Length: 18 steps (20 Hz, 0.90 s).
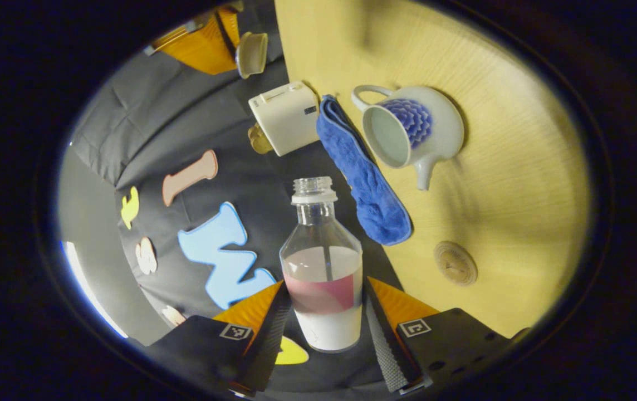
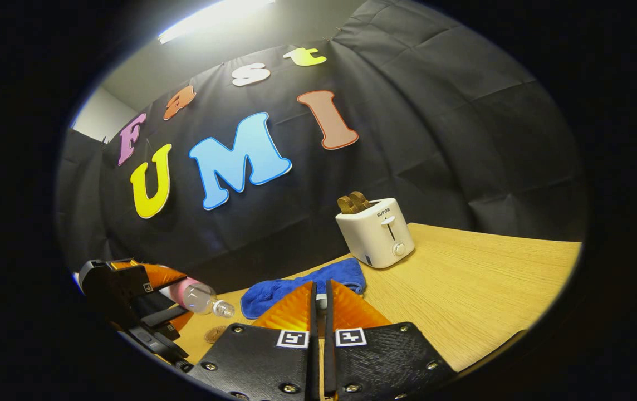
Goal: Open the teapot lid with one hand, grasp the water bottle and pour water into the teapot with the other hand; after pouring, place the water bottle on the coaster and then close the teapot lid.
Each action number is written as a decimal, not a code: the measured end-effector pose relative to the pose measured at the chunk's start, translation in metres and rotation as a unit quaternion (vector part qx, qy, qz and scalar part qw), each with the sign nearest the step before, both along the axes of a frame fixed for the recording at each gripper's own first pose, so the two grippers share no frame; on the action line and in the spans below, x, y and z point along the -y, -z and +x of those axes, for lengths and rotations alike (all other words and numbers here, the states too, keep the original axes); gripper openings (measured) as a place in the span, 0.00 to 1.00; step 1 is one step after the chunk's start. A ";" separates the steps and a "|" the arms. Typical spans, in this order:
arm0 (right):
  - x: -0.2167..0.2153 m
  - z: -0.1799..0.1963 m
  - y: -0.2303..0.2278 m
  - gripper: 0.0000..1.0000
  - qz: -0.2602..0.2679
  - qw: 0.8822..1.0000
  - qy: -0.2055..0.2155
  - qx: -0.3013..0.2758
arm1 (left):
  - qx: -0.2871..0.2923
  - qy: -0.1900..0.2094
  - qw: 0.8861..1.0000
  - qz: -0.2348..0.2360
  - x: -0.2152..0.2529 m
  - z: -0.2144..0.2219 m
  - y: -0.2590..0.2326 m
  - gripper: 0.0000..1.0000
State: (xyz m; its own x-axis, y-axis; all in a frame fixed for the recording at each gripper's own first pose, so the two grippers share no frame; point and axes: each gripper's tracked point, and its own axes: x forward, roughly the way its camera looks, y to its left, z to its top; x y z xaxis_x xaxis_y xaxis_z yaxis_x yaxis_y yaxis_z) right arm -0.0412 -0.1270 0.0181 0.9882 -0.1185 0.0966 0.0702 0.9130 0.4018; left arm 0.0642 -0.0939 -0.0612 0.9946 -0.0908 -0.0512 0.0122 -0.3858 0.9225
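A staged recording booth dressed as a small kitchen corner, not a real home; black creased cloth (image 2: 435, 111) hangs as the back wall ahead of the right gripper (image 2: 318, 301), with a strip light (image 2: 212, 16) glaring above it; a pale wooden table (image 2: 463, 289) runs out beyond that gripper's fingers; on it, ahead and to the right, stands a white toaster (image 2: 377, 233) with toast poking out; just past the fingertips lies a folded blue towel (image 2: 296, 287); the whole reads as household props on one tabletop.
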 end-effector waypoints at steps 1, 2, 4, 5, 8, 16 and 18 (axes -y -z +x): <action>0.000 -0.001 -0.002 0.03 0.000 1.000 0.001 0.002 | -0.008 -0.002 0.999 -0.041 -0.004 0.000 0.005 0.89; 0.001 -0.001 -0.002 0.03 0.000 1.000 0.002 0.005 | -0.014 -0.003 0.996 -0.084 -0.007 0.004 0.010 0.89; 0.001 -0.001 -0.002 0.03 -0.002 1.000 0.004 0.006 | -0.017 -0.005 0.986 -0.168 -0.012 0.009 0.019 0.89; 0.001 0.000 -0.002 0.03 -0.004 1.000 0.005 0.004 | -0.016 -0.007 0.978 -0.209 -0.013 0.009 0.023 0.89; -0.004 0.004 0.002 0.03 -0.011 1.000 0.000 -0.003 | -0.019 -0.016 0.946 -0.322 -0.011 0.013 0.039 0.89; -0.024 0.011 0.007 0.03 -0.050 0.999 -0.017 -0.012 | -0.034 -0.038 0.819 -0.571 0.010 0.024 0.079 0.89; -0.032 0.013 0.009 0.03 -0.059 0.998 -0.026 -0.014 | -0.043 -0.045 0.776 -0.627 0.014 0.024 0.088 0.89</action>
